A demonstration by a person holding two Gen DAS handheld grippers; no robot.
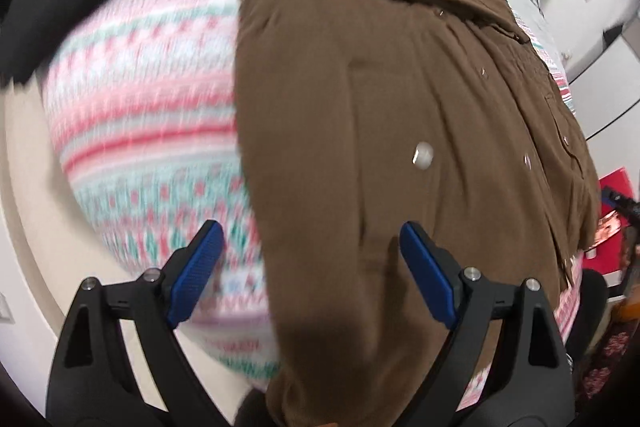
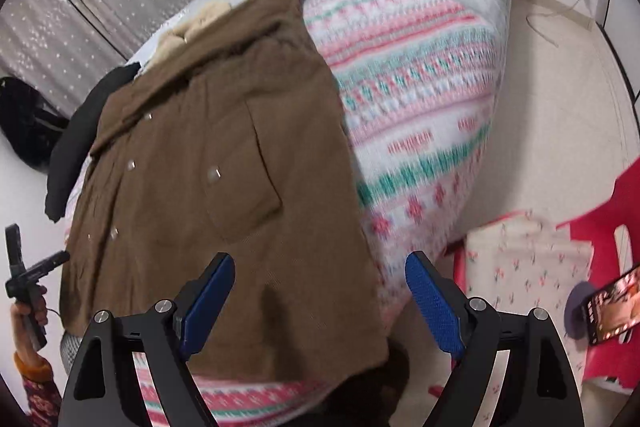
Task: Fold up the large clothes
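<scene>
In the left wrist view, the left tool [image 1: 310,247] is wide open and holds nothing; the brown coat [image 1: 380,107] lies on the bed [image 1: 140,75], from 12 to 6 o'clock. In the right wrist view, the right tool [image 2: 320,279] is open and empty above the coat's hem at 6 o'clock. Risk, I think: the thick hem slips from a shallow grip, or the blanket is pinched too.

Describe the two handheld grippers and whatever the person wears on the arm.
Both the left gripper and the right gripper have black triangular cut-out frames, silver pivot pins and blue textured finger pads. The visible sleeve is dark red with a floral pattern and an orange cuff.
</scene>
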